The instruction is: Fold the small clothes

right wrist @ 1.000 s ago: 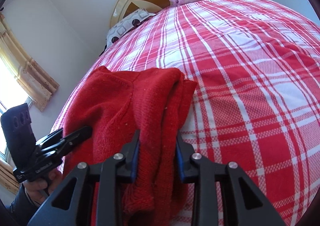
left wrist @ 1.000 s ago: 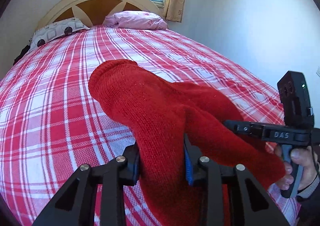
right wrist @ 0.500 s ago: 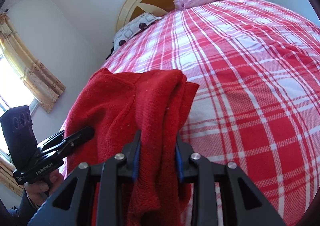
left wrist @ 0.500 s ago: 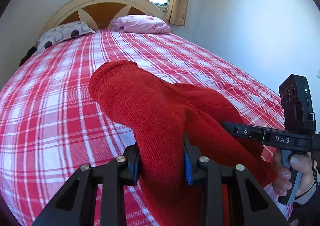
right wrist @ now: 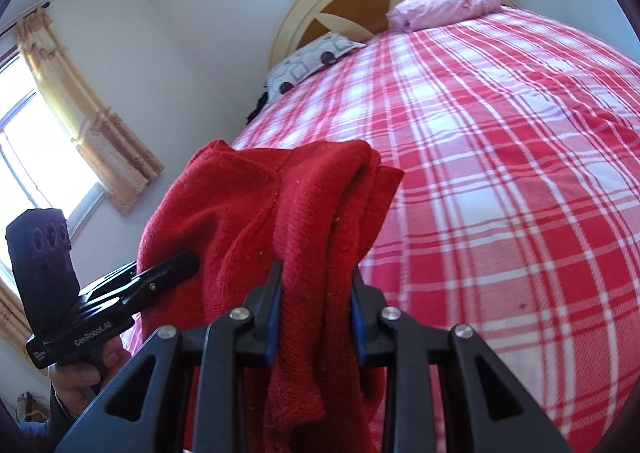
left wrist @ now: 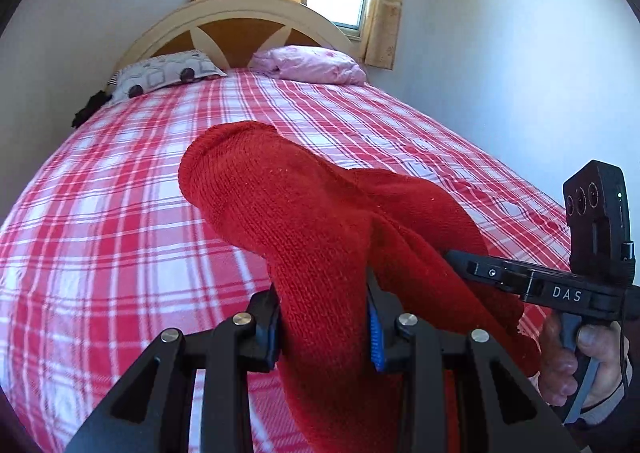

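Above the plaid bed (left wrist: 120, 253), I am holding the red knit garment (left wrist: 304, 237) bunched between both grippers: left gripper (left wrist: 326, 327) fingers and right gripper (right wrist: 316, 323) fingers are each clamping thick folds. Bedspread is lying wide and bare toward the pillows (left wrist: 308, 63).

left gripper (left wrist: 326, 327) clamped, right gripper (right wrist: 316, 317) clamped

- Plain red knitted garment (left wrist: 320, 237), no pattern.
- Red-and-white plaid bedspread (left wrist: 120, 213).
- Pale pink pillow (left wrist: 308, 63).
- Grey-white pillow with dark dots (left wrist: 164, 75).
- Cream-and-brown arched headboard (left wrist: 240, 19).
- Yellow patterned curtains (right wrist: 92, 133).
- Black gripper fingers with blue pads (left wrist: 376, 337).
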Motion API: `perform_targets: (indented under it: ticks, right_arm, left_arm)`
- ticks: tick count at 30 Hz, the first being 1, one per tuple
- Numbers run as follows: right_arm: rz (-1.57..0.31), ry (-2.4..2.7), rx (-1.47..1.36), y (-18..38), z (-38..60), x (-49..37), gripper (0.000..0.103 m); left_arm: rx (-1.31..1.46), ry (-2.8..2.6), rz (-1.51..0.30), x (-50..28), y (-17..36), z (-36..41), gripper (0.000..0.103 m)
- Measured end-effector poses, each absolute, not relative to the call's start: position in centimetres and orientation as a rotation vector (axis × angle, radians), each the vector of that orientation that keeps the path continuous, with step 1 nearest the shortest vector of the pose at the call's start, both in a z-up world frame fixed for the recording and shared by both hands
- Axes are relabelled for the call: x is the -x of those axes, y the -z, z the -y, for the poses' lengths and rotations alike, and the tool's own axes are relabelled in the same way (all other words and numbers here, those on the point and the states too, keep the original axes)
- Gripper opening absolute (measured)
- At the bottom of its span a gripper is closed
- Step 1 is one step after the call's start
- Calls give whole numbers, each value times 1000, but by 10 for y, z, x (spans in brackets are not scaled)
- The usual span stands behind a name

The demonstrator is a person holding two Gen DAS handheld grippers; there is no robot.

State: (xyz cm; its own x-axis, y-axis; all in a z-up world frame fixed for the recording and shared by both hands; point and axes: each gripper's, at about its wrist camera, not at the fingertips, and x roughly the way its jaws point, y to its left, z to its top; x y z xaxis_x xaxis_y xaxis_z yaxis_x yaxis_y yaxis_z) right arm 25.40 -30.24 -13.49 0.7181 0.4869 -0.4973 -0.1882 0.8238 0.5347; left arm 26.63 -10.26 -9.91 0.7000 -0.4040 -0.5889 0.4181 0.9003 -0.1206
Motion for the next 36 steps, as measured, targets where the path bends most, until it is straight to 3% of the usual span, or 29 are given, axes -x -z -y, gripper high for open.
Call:
perform_targets:
  ticks: [20, 36]
  right_arm:
    - [-685, -639, -381, 130, 159, -246, 31]
    - [-787, -743, -355, 155, 66, -284, 30]
  left_arm:
    - [39, 225, -609, -210, 82, -39, 35]
    - [111, 107, -672, -217, 114, -129, 35]
